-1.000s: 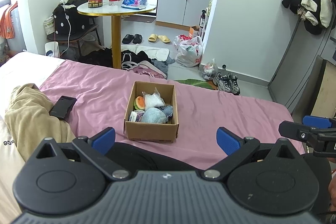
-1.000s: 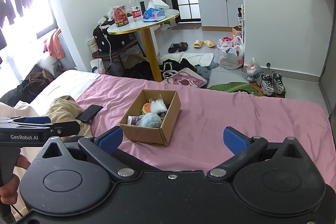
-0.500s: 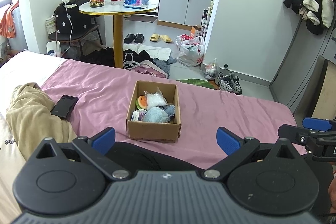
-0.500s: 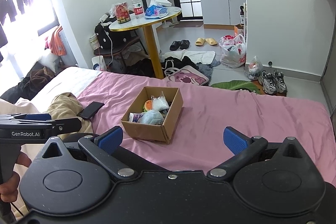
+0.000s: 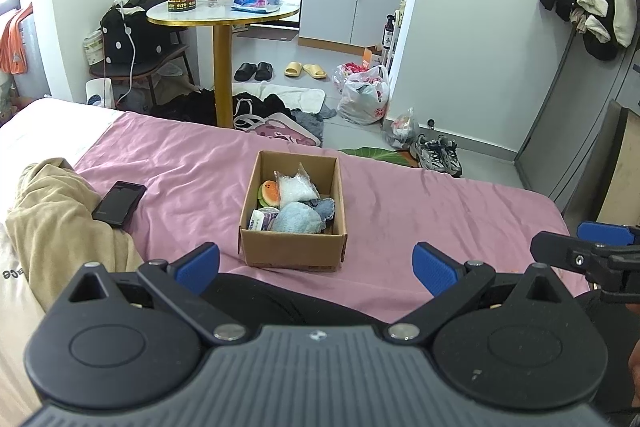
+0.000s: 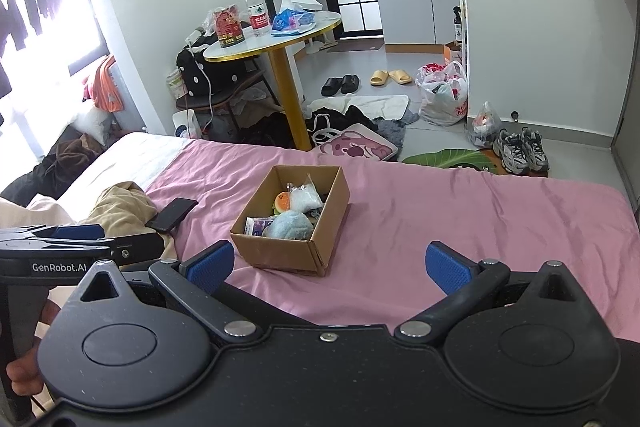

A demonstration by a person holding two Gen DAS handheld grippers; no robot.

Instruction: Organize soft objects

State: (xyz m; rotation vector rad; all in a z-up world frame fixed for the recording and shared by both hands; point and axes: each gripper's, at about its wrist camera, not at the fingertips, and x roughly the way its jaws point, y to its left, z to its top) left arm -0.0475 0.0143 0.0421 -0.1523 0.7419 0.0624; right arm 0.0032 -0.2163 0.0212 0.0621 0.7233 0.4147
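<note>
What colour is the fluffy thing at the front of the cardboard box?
Light blue. The fluffy cloth shows best in the left wrist view, lying inside the box.

A: State the item count on the pink bedsheet (image 5: 420,195).
B: One cardboard box (image 5: 294,251), one black phone (image 5: 119,203), one beige garment (image 5: 56,227).
A: Box contents?
B: Four or more soft items; exact count unclear.
</note>
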